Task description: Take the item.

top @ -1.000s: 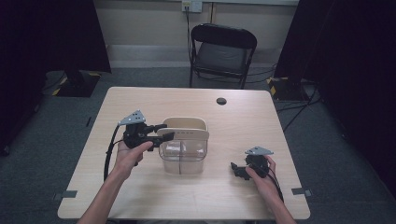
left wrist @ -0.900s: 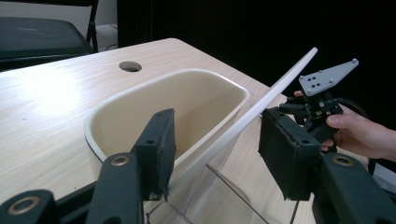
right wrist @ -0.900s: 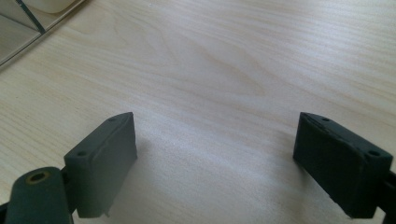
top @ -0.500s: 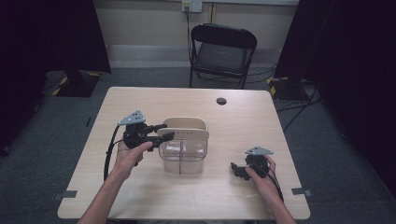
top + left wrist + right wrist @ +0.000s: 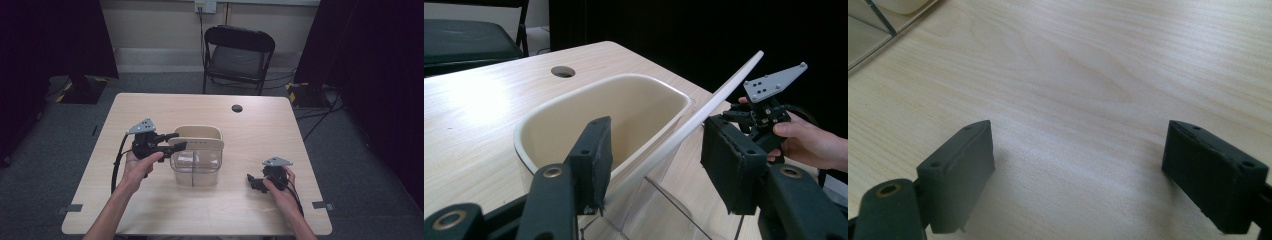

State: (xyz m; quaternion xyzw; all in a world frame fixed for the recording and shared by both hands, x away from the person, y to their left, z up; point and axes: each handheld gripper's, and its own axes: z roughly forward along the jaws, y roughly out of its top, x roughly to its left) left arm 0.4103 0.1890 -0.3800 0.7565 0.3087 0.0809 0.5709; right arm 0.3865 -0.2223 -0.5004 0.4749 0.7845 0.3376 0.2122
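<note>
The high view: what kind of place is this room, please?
Probably a studio or lab set up for recording, not a home. A bare wooden table stands on grey carpet, dark curtains hang at both sides, and one folding chair and loose cables are behind it.

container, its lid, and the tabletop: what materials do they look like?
Container: looks like clear rigid plastic; you can see through its walls, and an inner divider shows.
Lid: opaque cream plastic, smooth with a slight sheen, moulded rounded corners, held tilted on the container's rim.
Tabletop: pale wood grain, matte; too even to say whether it is solid wood or laminate, likely laminate.
</note>
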